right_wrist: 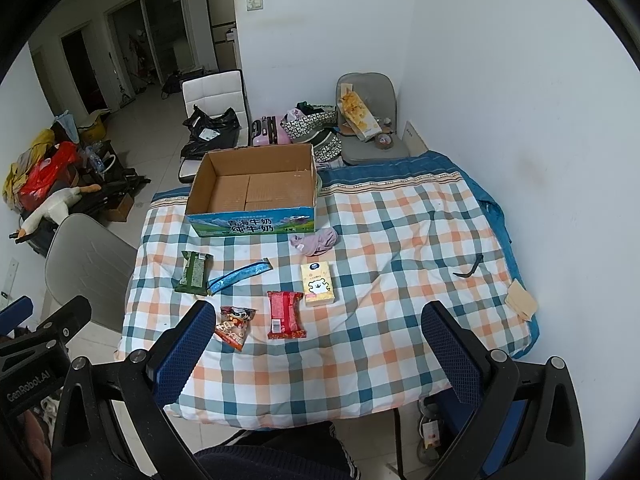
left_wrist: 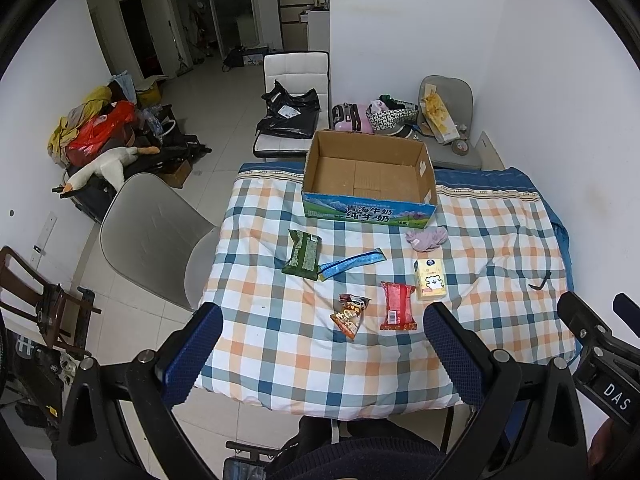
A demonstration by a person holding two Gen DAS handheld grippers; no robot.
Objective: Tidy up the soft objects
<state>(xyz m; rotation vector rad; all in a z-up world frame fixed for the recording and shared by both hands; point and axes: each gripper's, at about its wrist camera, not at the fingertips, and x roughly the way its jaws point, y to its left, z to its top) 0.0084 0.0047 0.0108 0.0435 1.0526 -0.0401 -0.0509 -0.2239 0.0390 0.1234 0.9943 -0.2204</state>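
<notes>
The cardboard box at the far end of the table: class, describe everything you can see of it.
The cardboard box is an open-topped, shallow carton of brown corrugated board, empty inside, with bottom flaps visible. Its near outer side carries a blue and green printed landscape with white Chinese characters. It sits upright at the far edge of the checked quilt, resting on it. A crumpled lilac cloth lies just before its right corner.

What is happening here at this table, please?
A person holds two grippers, the left gripper and the right gripper, both open and empty above the checked cloth table. Nothing is packed yet: the open cardboard box is empty, and the snack packets, the yellow tissue pack and the crumpled lilac cloth lie in front of it.
</notes>
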